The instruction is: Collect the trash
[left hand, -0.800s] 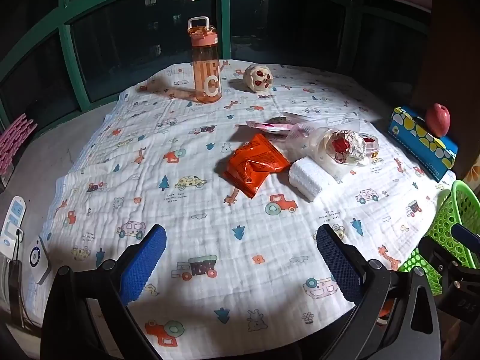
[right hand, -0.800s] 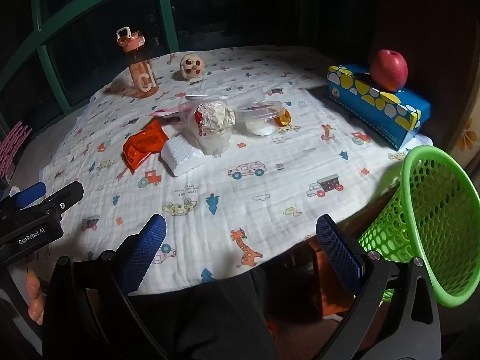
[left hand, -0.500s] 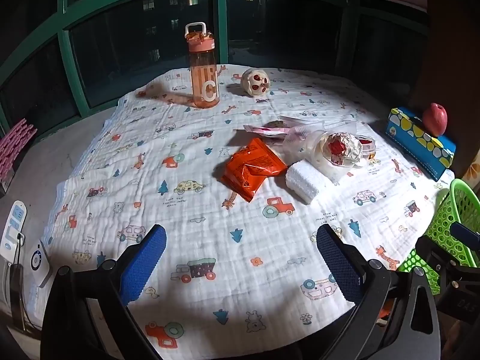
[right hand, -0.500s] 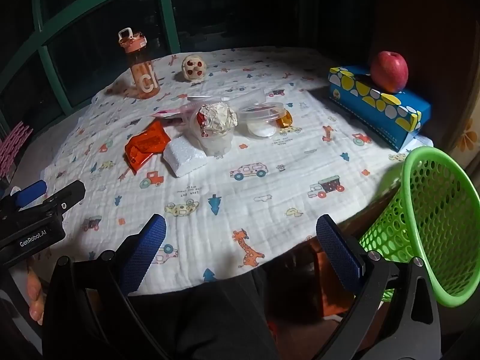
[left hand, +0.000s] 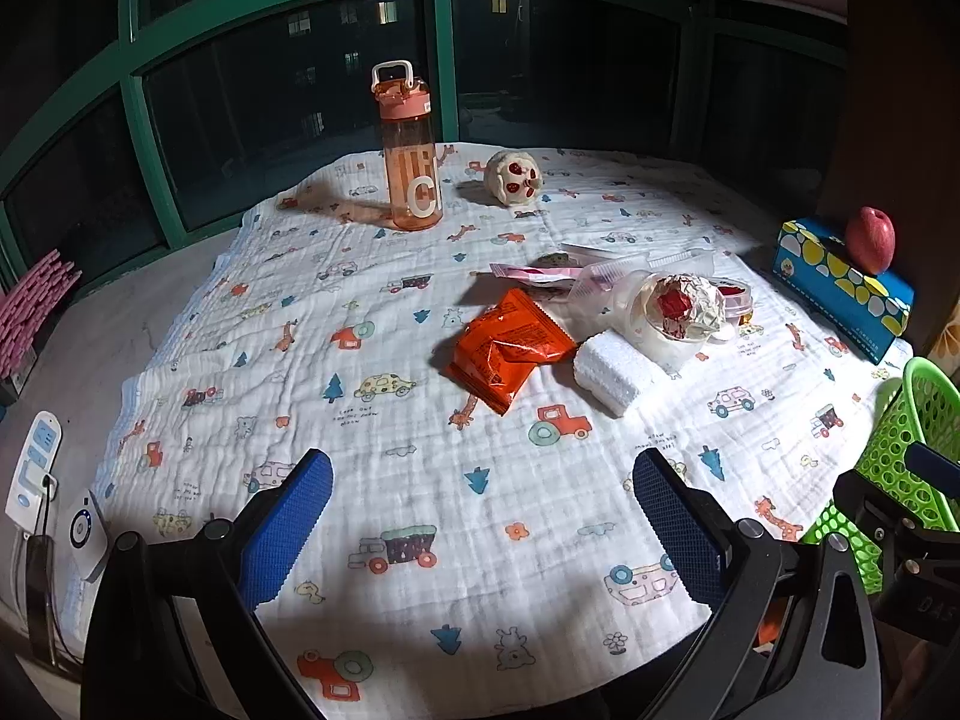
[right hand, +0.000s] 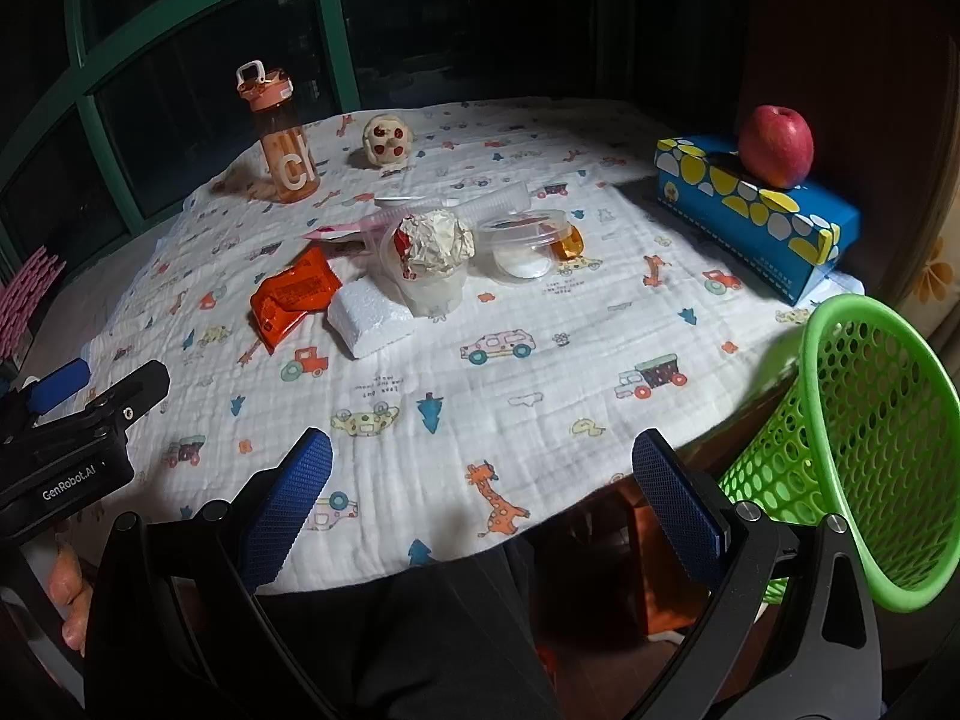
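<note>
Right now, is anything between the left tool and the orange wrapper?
Nothing visible. Only bare printed cloth lies between the open left tool and the orange wrapper; the foam block sits beside it, to its right.

White "C" on the orange bottle (left hand: 410,162), far ahead of the left gripper's fingers; from the right wrist view, same letter with part of a second stroke beside it. "GenRobot.AI" in white on the black body of the left gripper (right hand: 69,483), low to the left of the right tool. Tiny printed lines on the cloth (right hand: 384,381) just ahead of the right gripper, too small to read. Print on the orange packet (left hand: 507,348) illegible.
</note>
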{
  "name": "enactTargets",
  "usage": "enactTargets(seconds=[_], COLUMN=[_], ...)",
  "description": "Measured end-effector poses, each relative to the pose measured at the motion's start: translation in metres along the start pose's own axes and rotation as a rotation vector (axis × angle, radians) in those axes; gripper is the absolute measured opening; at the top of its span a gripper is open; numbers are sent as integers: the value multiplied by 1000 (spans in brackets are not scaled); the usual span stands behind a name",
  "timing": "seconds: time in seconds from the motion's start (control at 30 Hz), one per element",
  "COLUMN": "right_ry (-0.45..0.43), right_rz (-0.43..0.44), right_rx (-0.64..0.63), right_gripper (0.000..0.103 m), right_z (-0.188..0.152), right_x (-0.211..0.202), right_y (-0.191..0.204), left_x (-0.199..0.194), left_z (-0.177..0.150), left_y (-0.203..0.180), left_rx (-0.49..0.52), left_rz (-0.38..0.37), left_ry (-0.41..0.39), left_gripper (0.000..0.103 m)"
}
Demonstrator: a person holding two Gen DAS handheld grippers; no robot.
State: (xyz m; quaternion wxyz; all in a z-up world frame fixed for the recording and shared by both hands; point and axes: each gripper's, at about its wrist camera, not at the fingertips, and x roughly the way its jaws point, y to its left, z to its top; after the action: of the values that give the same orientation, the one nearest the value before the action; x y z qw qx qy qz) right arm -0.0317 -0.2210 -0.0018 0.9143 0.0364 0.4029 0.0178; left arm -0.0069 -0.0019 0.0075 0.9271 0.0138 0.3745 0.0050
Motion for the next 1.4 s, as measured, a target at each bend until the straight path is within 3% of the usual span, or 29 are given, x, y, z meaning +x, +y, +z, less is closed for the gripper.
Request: enactTargets(seconds=[1.4], right_ry=[-47], right_rz=[-17], right_rx=[20], right_gripper=[99], right_z=[4], right_x=[-16], right_y=[-5], left_x=[-12], left_z=[5], left_y=[-12], left_rx=[23], left_rz=[15], left_ry=[-63], left_gripper=[97])
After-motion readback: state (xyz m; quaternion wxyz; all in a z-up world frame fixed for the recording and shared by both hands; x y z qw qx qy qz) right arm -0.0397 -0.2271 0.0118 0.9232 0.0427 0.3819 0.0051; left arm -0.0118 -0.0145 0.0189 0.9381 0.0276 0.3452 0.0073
